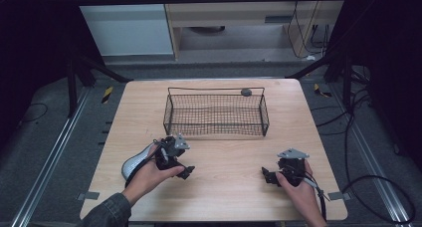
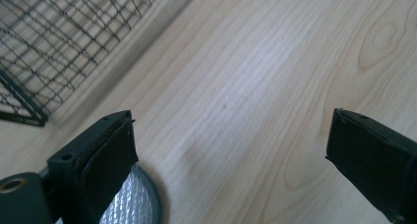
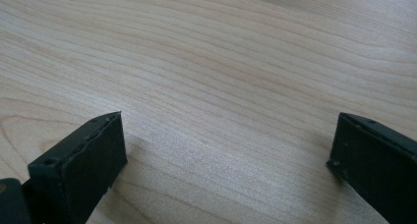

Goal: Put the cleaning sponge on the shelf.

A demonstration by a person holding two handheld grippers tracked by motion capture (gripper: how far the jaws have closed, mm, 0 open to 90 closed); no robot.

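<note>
A black wire basket stands at the middle back of the wooden table; its corner shows in the left gripper view. My left gripper hovers low in front of the basket's left end, jaws wide open over bare wood. A silvery oval object with a diamond texture and a dark rim lies beside its left jaw, partly under the hand. My right gripper is at the table's front right, open, with nothing between its jaws.
A small dark round thing sits at the basket's far rim. Cables trail over the floor to the right of the table. Metal rails run along both sides of the table.
</note>
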